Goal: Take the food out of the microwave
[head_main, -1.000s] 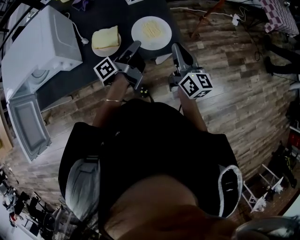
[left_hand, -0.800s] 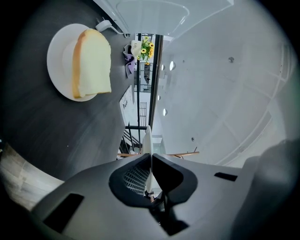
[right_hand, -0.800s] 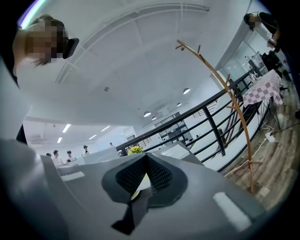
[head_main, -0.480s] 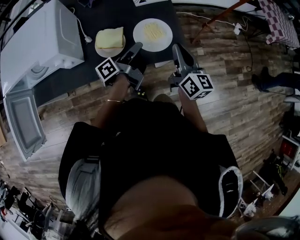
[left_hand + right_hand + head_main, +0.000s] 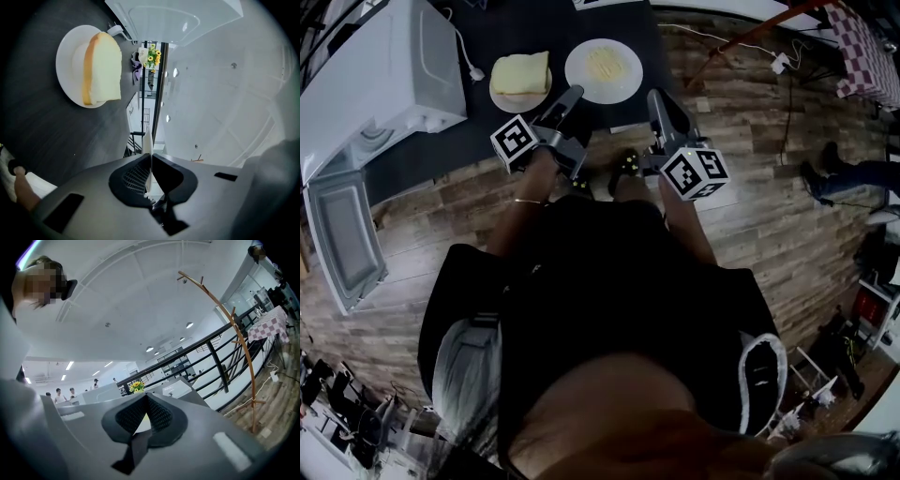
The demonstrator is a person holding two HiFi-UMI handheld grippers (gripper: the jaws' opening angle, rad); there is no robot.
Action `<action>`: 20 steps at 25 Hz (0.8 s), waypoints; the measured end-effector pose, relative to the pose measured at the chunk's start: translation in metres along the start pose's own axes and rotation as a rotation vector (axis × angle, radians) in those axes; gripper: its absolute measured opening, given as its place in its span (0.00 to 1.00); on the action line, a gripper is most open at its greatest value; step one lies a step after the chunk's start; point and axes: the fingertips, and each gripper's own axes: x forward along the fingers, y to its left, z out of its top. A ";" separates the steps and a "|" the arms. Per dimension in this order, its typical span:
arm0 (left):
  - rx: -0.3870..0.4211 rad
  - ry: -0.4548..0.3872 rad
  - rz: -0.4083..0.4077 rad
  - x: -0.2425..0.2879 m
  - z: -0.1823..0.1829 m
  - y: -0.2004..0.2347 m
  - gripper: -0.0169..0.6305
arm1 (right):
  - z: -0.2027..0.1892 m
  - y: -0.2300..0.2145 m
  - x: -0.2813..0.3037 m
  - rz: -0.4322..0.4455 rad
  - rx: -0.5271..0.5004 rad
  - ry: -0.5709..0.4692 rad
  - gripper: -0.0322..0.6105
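Holding the food plate (image 5: pixel 628 82) by its rim, clear of the microwave (image 5: pixel 375 75).
Left hand-held gripper (image 5: pixel 575 91) is clamped on that rim over the table (image 5: pixel 450 131); right hand-held gripper (image 5: pixel 654 94) is closed, empty. A one-sided grip could let the plate tilt, spilling food or striking the bread plate (image 5: pixel 68 61).

The person wears a black short-sleeved top (image 5: pixel 609 281) and a thin bracelet (image 5: pixel 525 201). The grey left claw (image 5: pixel 575 91) and right claw (image 5: pixel 656 95) each bear a white cube (image 5: pixel 514 141) with black square markers.
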 end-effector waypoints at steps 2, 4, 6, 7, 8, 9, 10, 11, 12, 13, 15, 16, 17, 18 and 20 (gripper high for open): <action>0.000 -0.011 0.005 0.001 0.002 0.002 0.05 | -0.001 -0.004 0.002 0.003 0.005 0.009 0.05; -0.002 -0.018 0.014 0.003 0.003 0.006 0.05 | -0.001 -0.008 0.003 0.001 0.008 0.014 0.05; -0.008 -0.027 0.021 0.005 0.005 0.009 0.05 | 0.000 -0.012 0.004 0.001 0.012 0.017 0.05; -0.013 -0.036 0.024 0.006 0.006 0.011 0.05 | 0.000 -0.014 0.004 0.002 0.015 0.020 0.05; -0.017 -0.046 0.026 0.006 0.007 0.013 0.05 | 0.001 -0.016 0.003 0.002 0.018 0.023 0.05; -0.019 -0.057 0.028 0.007 0.009 0.015 0.05 | 0.002 -0.019 0.002 0.002 0.019 0.024 0.05; -0.020 -0.066 0.030 0.009 0.011 0.016 0.05 | 0.003 -0.021 0.002 0.002 0.020 0.025 0.05; -0.020 -0.075 0.031 0.010 0.014 0.017 0.05 | 0.004 -0.024 0.002 0.002 0.023 0.027 0.05; -0.020 -0.083 0.033 0.011 0.016 0.019 0.05 | 0.003 -0.027 0.002 0.002 0.026 0.031 0.05; -0.021 -0.091 0.037 0.012 0.018 0.021 0.05 | 0.002 -0.028 0.002 0.002 0.029 0.037 0.05; -0.024 -0.103 0.045 0.015 0.021 0.026 0.05 | 0.000 -0.031 0.002 0.003 0.037 0.045 0.05; -0.021 -0.106 0.047 0.017 0.022 0.027 0.05 | -0.001 -0.033 0.003 0.004 0.040 0.047 0.05; -0.015 -0.105 0.049 0.019 0.024 0.028 0.05 | -0.001 -0.034 0.004 0.005 0.042 0.049 0.05; -0.008 -0.103 0.053 0.021 0.025 0.030 0.05 | -0.001 -0.036 0.005 0.006 0.044 0.049 0.05; 0.004 -0.096 0.065 0.024 0.026 0.033 0.05 | -0.002 -0.040 0.005 0.004 0.049 0.053 0.05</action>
